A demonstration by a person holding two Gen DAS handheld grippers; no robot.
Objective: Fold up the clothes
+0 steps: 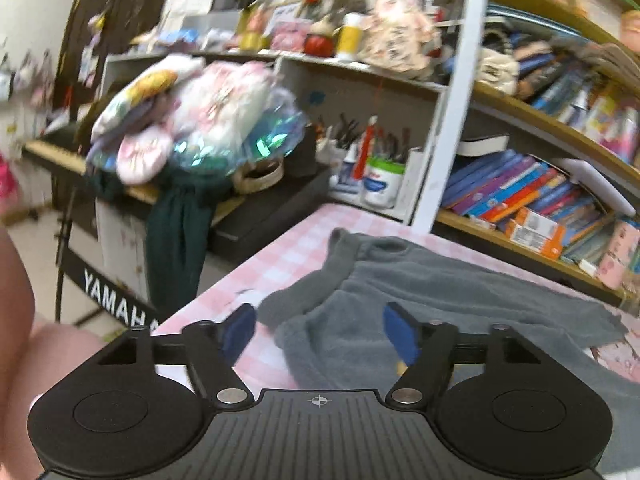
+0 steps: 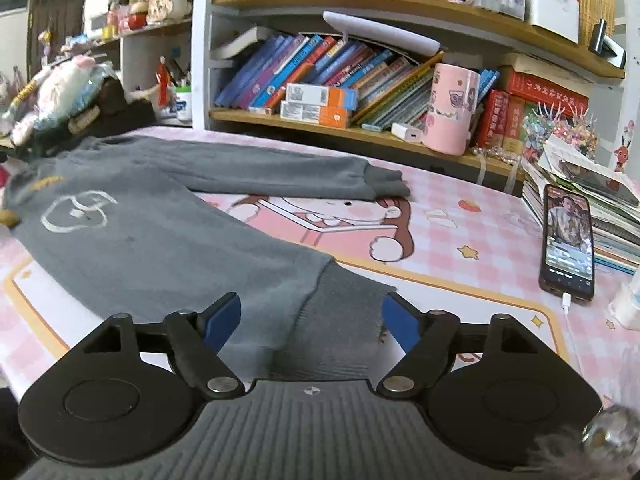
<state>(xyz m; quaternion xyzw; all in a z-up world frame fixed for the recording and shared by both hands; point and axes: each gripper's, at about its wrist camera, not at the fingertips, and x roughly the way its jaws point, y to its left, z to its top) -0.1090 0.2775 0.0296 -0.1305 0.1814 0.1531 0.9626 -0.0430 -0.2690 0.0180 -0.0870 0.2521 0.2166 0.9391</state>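
Grey sweater lies spread on the pink desk mat, both grippers' jaws spread and empty.

The right gripper [image 2: 311, 318] straddles the sweater [image 2: 132, 248] hem; a shallow pinch could slip off. The left gripper [image 1: 319, 332] hovers by the collar, and dragging the cloth risks nudging the phone [image 2: 567, 240].

You've got 1 grey sweater [image 2: 132, 240] on 1 pink table mat [image 2: 460, 236], w/ 2 grippers: left [image 1: 320, 330], right [image 2: 310, 320]. Also 1 phone [image 2: 568, 236], 1 pink cup [image 2: 452, 108], 2 orange boxes [image 2: 320, 104], 1 white charger [image 2: 408, 132].
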